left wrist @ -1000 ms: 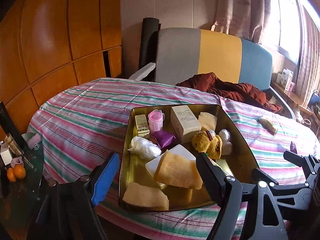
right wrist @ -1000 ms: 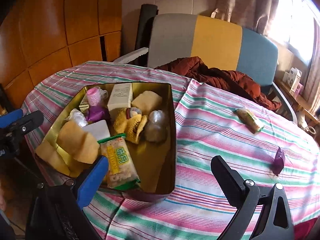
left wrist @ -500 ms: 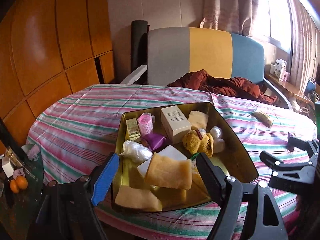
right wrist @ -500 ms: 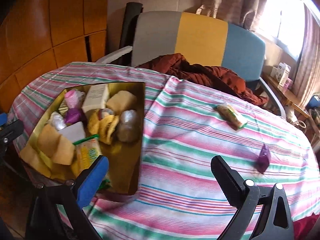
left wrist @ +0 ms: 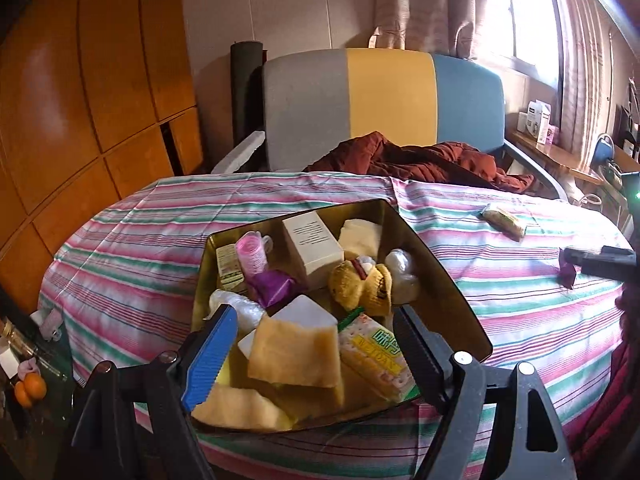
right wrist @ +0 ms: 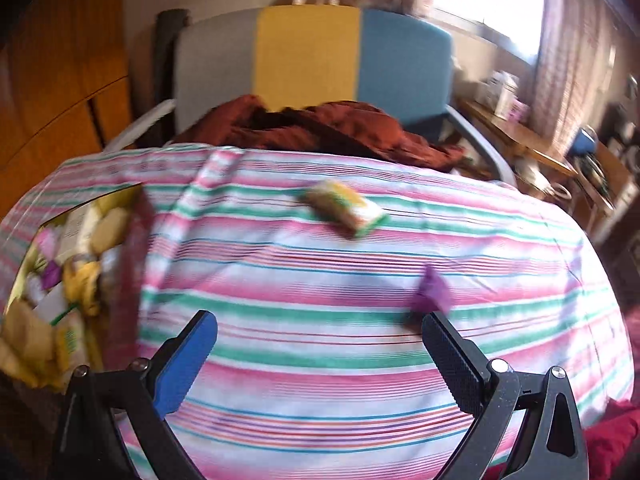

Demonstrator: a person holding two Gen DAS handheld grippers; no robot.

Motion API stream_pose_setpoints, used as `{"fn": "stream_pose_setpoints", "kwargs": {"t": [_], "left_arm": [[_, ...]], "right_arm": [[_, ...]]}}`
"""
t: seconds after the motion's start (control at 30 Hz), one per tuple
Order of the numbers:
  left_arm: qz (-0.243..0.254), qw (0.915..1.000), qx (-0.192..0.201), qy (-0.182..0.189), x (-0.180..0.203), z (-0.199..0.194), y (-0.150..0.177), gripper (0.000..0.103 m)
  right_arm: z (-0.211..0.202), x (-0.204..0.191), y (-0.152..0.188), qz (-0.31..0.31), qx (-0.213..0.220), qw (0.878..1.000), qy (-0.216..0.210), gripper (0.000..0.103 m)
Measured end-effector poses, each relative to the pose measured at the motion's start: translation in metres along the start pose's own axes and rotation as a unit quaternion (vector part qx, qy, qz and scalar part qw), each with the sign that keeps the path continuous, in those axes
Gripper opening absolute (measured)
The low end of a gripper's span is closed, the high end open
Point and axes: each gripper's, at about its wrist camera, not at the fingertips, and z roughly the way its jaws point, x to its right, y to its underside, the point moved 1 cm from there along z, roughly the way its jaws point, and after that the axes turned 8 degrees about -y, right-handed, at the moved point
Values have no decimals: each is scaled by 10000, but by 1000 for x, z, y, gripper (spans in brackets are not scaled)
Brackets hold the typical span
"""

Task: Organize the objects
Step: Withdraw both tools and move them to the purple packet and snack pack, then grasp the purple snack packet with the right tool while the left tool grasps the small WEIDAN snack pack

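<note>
Purple packet (right wrist: 431, 290) lies at 1 o'clock, just beyond right tool (right wrist: 320, 354), jaws released, empty; left tool (left wrist: 308, 344) released, farther.

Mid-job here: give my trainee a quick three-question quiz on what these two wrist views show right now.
1. True or false: the right gripper is shut on the purple packet.
2. Multiple choice: where does the green and yellow snack packet lie? A) inside the gold tray B) on the striped tablecloth, outside the tray C) on the chair
3. Fill in: the left gripper hovers open over the near end of the ____.

Key
1. False: its jaws are open, and the packet lies on the cloth by the right fingertip.
2. B
3. gold tray
</note>
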Motion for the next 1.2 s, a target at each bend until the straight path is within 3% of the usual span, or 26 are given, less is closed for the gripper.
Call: {"fn": "stream_pose_setpoints", "kwargs": {"t": [0.2,0.37,0.53,0.6,0.67,0.8,0.9,1.03,1.2], "left_arm": [[55,9996,-37,292,12,5,-8,82],[183,9986,-96,485,29,9,-13,82],[342,9972,-166,643,48,15,-20,82],[417,9961,-181,750,59,18,-24,82],[499,9952,-169,830,70,18,-27,82],[606,9919,-214,1098,92,20,-35,82],[735,9883,-281,1309,107,22,-37,82],[920,9835,-274,1533,126,23,-43,82],[1002,9776,-254,1834,152,28,-55,82]], "right_arm": [[10,93,-12,1057,-151,9939,269,103],[24,151,-18,1926,-187,9807,274,102],[54,167,-18,2134,-461,9759,39,102],[69,165,-12,2328,-659,9699,-289,102],[81,164,-7,2481,-806,9647,-354,102],[77,164,-13,2183,-668,9735,-109,102],[69,157,-18,1827,-644,9802,-421,103],[67,125,-16,696,-1002,9924,-179,103],[84,99,-17,-573,-1442,9877,195,103]]}}
